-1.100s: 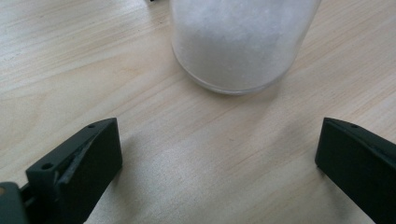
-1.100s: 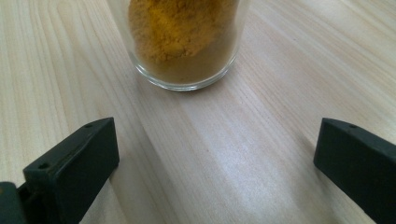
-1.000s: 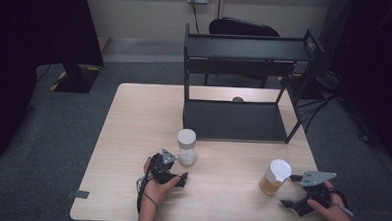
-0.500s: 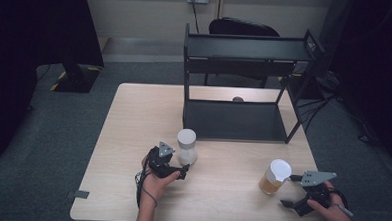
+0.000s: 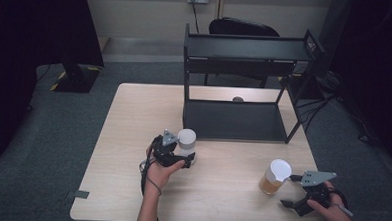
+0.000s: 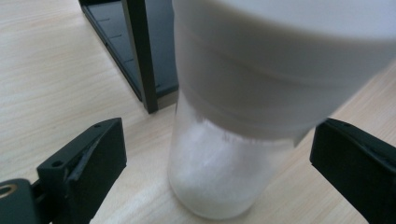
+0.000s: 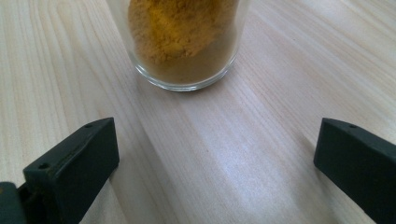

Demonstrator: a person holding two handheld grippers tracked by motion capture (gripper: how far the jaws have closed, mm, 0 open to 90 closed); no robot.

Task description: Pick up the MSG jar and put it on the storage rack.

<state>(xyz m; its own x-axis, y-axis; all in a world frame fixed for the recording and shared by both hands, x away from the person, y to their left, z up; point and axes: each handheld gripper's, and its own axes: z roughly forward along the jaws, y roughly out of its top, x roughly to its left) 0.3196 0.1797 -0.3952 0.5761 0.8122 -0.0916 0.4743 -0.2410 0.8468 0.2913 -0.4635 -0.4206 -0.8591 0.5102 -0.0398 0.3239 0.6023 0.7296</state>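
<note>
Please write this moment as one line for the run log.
left gripper: jaws closing around white jar, not yet pressing | right gripper: open, short of orange jar | both jars on table

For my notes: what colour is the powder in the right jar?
Orange-yellow powder; right gripper view.

A clear jar (image 6: 219, 177) of white powder, white-lidded, stands upright on the desk (image 5: 133, 118). It sits just before the black shelf (image 5: 238, 120).
</note>
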